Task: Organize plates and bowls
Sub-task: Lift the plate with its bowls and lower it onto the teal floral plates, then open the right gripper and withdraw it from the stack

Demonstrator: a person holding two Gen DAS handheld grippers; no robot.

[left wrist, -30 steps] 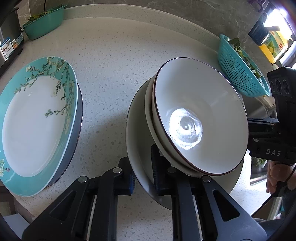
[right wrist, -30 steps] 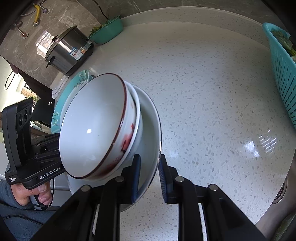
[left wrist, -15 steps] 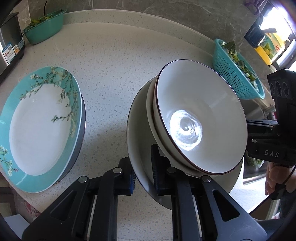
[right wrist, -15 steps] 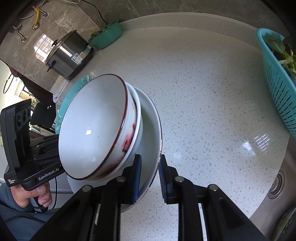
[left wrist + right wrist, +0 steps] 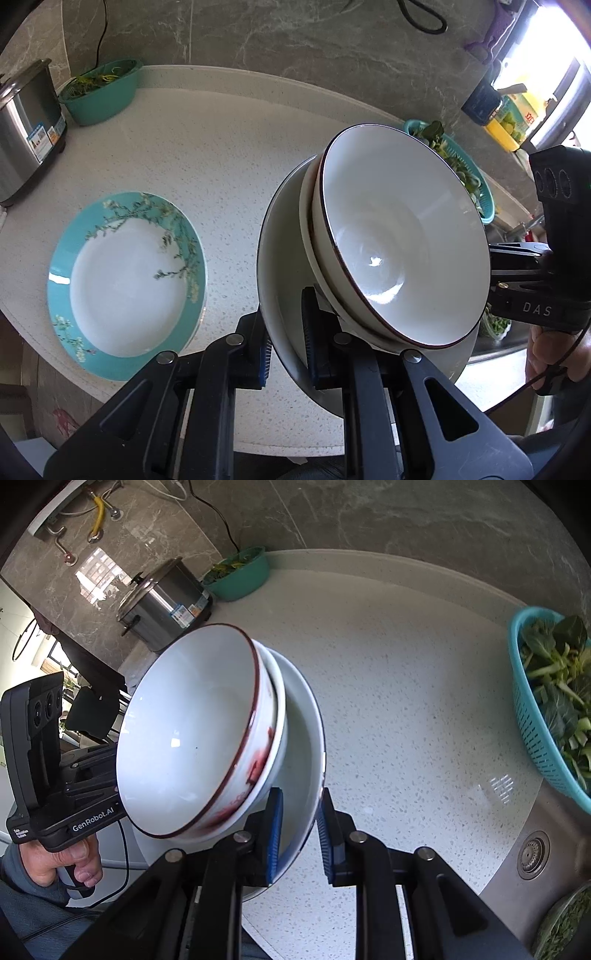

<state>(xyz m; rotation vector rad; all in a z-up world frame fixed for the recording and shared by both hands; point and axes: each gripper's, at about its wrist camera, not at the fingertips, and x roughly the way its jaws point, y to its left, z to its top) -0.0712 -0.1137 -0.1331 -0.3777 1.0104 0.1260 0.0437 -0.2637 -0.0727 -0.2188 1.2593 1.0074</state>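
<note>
Above the bench (image 5: 229, 147), up and to the right of the teal floral plate (image 5: 125, 277), we hold a white plate (image 5: 280, 288) with two nested bowls (image 5: 402, 240) riding on it, clear of the surface. Taking the teal floral plate as our landmark: it lies flat on the bench, apparently on top of another plate whose rim just shows beneath it. The rice cooker (image 5: 26, 129) stands beyond it at the bench's far left, and the teal basin of greens (image 5: 103, 92) sits further back against the wall. The blue colander (image 5: 546, 716) is well off to the right of it.

The step in hand, as we judge it, is carrying this stack across to set it on the teal floral plate. To do it well we should keep both ends of the white plate level with each other so the bowls do not slide. We should move slowly, centre the stack over the teal floral plate, then lower it straight down before letting go.

Our left gripper (image 5: 284, 347) has its jaws clamped on the near rim of the white plate, one pad above and one below. Our right gripper (image 5: 299, 834) pinches the opposite rim likewise. Neither touches the bowls.
</note>
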